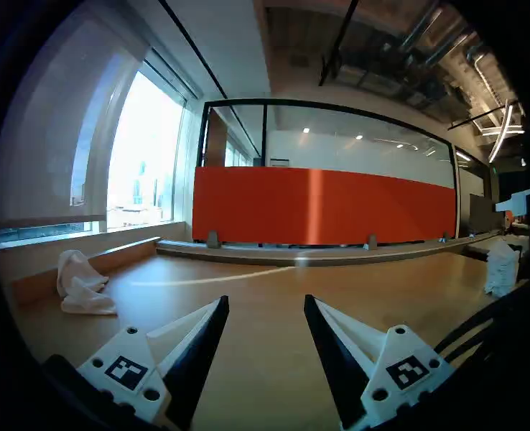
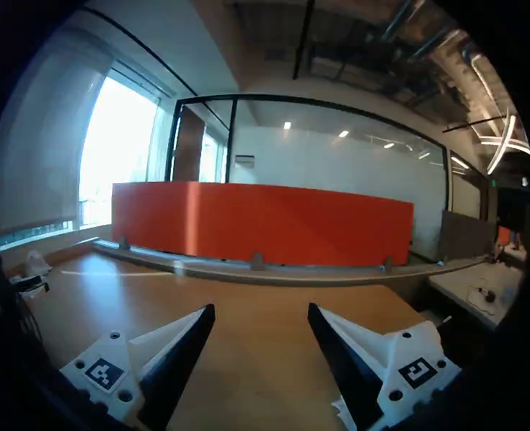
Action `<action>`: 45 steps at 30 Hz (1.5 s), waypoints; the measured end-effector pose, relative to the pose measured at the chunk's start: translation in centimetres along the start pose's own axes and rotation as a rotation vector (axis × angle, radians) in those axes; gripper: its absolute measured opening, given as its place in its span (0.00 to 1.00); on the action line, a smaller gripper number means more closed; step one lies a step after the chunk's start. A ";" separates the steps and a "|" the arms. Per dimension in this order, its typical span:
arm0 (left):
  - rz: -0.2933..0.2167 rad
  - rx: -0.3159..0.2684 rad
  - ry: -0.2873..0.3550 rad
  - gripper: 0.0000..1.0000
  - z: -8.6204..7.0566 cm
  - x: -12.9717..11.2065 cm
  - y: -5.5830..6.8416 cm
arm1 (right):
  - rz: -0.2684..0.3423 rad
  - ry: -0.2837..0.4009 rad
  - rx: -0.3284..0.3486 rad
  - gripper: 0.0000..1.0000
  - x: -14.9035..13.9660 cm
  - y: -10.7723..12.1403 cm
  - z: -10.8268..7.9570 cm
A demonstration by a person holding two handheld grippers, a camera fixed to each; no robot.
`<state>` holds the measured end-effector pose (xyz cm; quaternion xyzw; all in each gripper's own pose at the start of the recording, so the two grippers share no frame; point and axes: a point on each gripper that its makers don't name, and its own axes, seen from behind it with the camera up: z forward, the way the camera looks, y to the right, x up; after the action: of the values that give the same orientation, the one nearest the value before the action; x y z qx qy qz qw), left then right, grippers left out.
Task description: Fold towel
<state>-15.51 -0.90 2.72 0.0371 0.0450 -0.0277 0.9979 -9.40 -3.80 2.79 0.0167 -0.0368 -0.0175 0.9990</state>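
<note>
Left gripper view looks level across a bare wooden counter [image 1: 265, 373]. The left claw [image 1: 266, 300] hangs just above it, spread wide with nothing in it. That reads as a ready stance: jaws open, low over the wood, set to close on cloth once brought to it. The towel [image 1: 83, 285] lies in a crumpled white heap at about nine o'clock, well apart from the claw, against a low wooden ledge [image 1: 125, 251] under the window [image 1: 143, 158]. It is unfolded and untouched, so the task looks not yet begun.

Right gripper view has the right claw [image 2: 261, 307] held the same way, wide open and empty over the counter. A small white shape at nine o'clock may be the same towel, but it is too small to tell.

At twelve o'clock an orange screen [image 1: 322, 205] closes off the counter's far edge. At three o'clock in the left gripper view sits another white bundle [image 1: 502, 267]; cloth or bag, I cannot tell. Nothing lies between the left claw and the towel. The ledge behind it may crowd a grasp from that side, so I judge it wants dragging out onto open wood first.
</note>
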 end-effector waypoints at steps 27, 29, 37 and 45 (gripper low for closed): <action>0.046 0.001 0.010 0.91 -0.2 -0.2 0.3 | -0.002 0.007 0.023 1.00 -0.3 0.7 0.6; 0.047 0.001 0.009 0.97 -0.2 -0.2 0.3 | -0.006 0.011 0.026 1.00 -0.2 0.7 0.8; 0.046 0.002 0.010 0.99 -0.2 -0.2 0.3 | 0.000 0.048 0.034 1.00 0.9 0.9 1.2; 0.046 0.002 0.010 0.98 -0.1 -0.2 0.3 | -0.007 0.057 0.033 1.00 0.1 0.7 1.4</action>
<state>-15.67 -0.56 2.62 0.0392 0.0490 -0.0047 0.9980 -9.36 -3.17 4.21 0.0337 -0.0087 -0.0198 0.9992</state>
